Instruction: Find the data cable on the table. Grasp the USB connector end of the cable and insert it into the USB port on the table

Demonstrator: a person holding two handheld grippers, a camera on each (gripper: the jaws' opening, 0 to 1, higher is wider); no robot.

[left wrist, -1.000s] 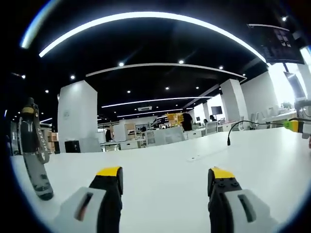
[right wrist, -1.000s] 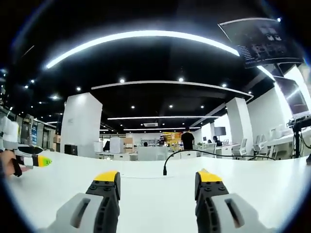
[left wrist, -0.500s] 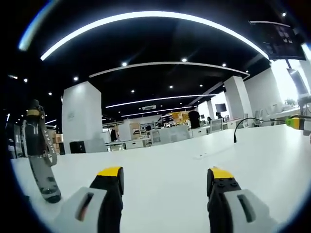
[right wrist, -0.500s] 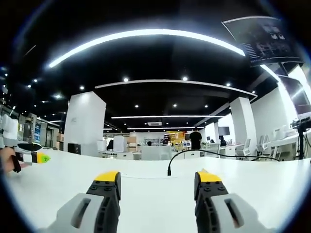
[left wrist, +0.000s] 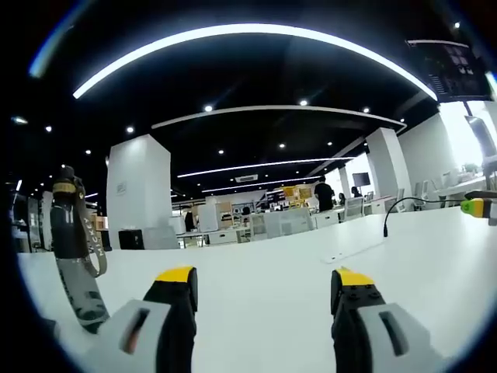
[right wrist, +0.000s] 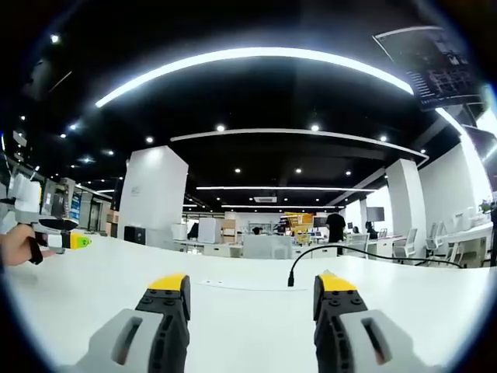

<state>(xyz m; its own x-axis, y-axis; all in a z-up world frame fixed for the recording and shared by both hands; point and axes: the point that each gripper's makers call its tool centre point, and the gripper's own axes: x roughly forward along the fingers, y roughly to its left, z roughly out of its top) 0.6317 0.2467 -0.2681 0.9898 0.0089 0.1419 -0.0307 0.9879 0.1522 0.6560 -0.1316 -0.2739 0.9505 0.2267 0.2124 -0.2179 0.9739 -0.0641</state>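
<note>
White table (left wrist: 435, 264); left claw (left wrist: 265, 276), right claw (right wrist: 251, 281) panned left.

The right claw (right wrist: 251, 284) holds its yellow-tipped jaws apart above the white counter (right wrist: 116, 287), with nothing between them. Beyond them the black data cable (right wrist: 292, 273) points its free end down at the counter. From that end it arches away to the right. Well left of the cable end, a hand (right wrist: 17, 245) holds the left claw (right wrist: 75, 242) over the counter.
</note>
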